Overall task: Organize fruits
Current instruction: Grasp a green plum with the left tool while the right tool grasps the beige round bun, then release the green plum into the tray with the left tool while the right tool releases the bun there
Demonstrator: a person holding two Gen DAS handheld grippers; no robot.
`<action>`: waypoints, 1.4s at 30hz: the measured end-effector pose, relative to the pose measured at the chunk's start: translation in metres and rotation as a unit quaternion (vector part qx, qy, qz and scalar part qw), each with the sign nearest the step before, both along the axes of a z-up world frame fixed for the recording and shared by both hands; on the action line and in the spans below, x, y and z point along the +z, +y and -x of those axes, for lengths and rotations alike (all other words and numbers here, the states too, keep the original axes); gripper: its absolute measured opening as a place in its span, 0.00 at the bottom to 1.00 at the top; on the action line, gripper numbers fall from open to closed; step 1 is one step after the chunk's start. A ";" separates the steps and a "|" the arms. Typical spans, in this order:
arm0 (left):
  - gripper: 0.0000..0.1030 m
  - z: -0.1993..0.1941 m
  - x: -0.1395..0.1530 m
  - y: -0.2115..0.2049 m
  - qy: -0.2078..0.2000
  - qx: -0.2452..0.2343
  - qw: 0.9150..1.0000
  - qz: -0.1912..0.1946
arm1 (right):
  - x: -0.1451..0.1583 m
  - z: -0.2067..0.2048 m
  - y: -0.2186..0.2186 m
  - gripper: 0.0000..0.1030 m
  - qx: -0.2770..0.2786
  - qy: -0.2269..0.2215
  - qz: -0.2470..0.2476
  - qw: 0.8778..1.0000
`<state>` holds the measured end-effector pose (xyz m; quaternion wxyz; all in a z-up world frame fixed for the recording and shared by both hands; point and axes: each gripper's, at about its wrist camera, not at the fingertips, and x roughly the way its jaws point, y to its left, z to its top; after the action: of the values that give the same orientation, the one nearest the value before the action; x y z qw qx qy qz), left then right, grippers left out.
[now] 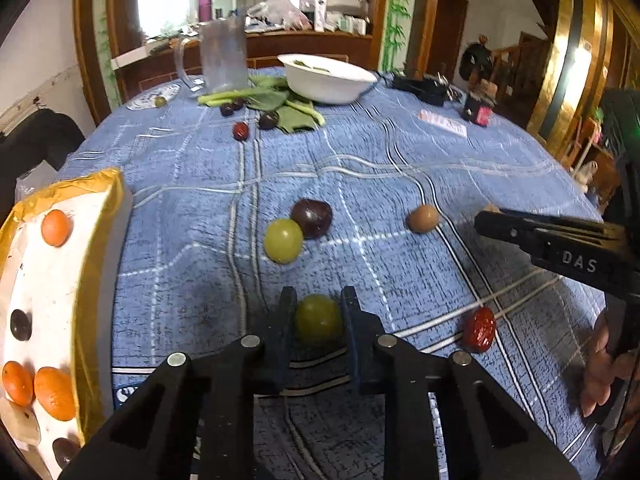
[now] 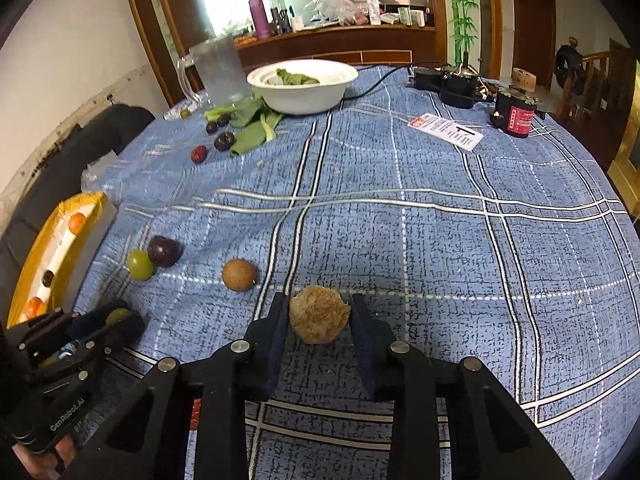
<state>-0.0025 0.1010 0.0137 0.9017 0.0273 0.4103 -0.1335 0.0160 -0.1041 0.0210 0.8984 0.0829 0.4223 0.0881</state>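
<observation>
Between your left hand-held gripper's [image 1: 318, 312] fingers a green grape [image 1: 319, 319] is sitting, and the pads look to be touching its sides, so I judge you are gripping it, low over the blue cloth of the tabletop [image 1: 400, 168]. Your right hand-held gripper [image 2: 319, 316] is bracketing a rough tan fruit [image 2: 319, 314], with a sliver of gap showing on the right side (whether it is truly clamped I cannot tell). You are likely working both at once because the tray [image 1: 86, 264] is lying at the left edge, already carrying oranges [image 1: 56, 227] and dark fruit, within easy reach of the left. Loose fruit is waiting near: a second grape [image 1: 283, 240] touching a plum [image 1: 311, 218], a brown ball [image 1: 423, 218], a red date [image 1: 479, 329]. The grape is smooth, so it may slip.
</observation>
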 end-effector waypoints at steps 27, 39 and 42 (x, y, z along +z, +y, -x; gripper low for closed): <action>0.21 0.109 0.051 0.203 -0.054 0.240 0.967 0.069 | 0.059 0.072 0.195 0.33 0.198 -0.061 -0.038 0.978; 0.49 0.120 0.024 0.245 -0.028 0.298 0.951 0.079 | 0.037 0.052 0.310 0.33 0.254 -0.051 0.032 0.965; 0.54 0.123 0.025 0.245 -0.029 0.297 0.950 0.096 | 0.033 0.036 0.316 0.47 0.245 -0.036 0.019 0.969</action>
<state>-0.1259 0.3456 0.0385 0.9106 -0.1784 0.3586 0.1024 -0.0195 0.2123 0.0535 0.8653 -0.0435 0.3991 0.3003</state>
